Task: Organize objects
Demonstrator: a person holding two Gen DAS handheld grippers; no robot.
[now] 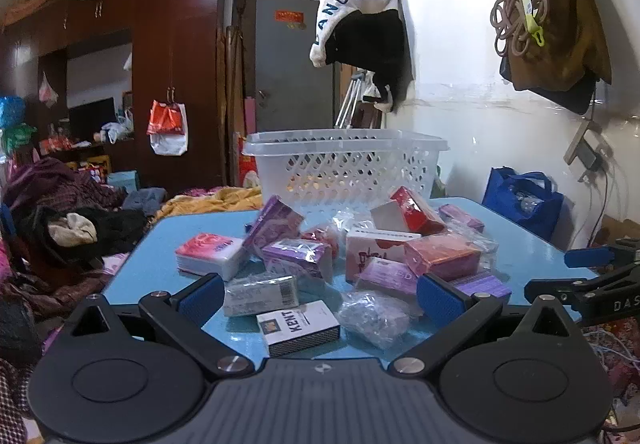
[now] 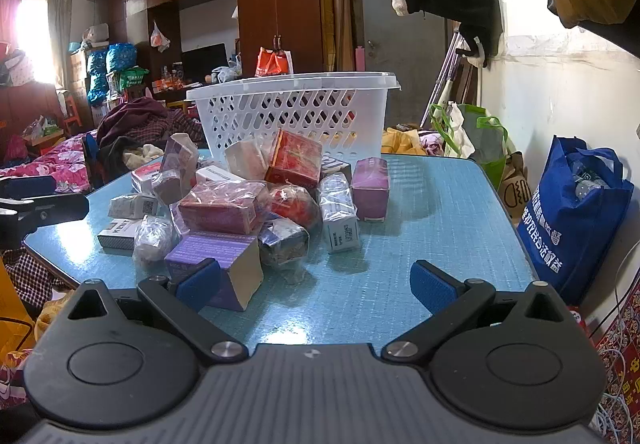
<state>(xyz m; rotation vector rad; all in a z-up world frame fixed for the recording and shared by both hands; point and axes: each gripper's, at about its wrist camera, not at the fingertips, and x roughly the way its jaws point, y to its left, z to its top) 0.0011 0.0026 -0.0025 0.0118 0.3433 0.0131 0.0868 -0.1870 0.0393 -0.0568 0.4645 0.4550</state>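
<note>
**Operator:** Well, starting with my left wrist view: the left hand-held gripper [image 1: 320, 294] is spread wide with nothing between its pads, low over the near edge of the blue worktop [image 1: 524, 256]. A Kent cigarette pack [image 1: 298, 328] lies just ahead, with a crumpled cellophane wrapper [image 1: 370, 318] beside it. Behind them sits the heap of small boxes [image 1: 344, 248], and the white lattice basket [image 1: 346, 163] stands at the far edge.

**Spotter:** I'd take the Kent pack first?

**Operator:** I think so. It lies flat and apart, so I'd close across its narrow sides, then carry it over the basket rim.

**Spotter:** And the right wrist view?

**Operator:** My right hand-held gripper [image 2: 316, 286] is equally wide and empty, mostly over bare worktop. A purple box [image 2: 222, 264] sits against its left pad.

**Spotter:** Anything unclear?

**Operator:** The basket's inside is hidden behind the lattice, wrapped boxes overlap, and most labels are unreadable.
</note>
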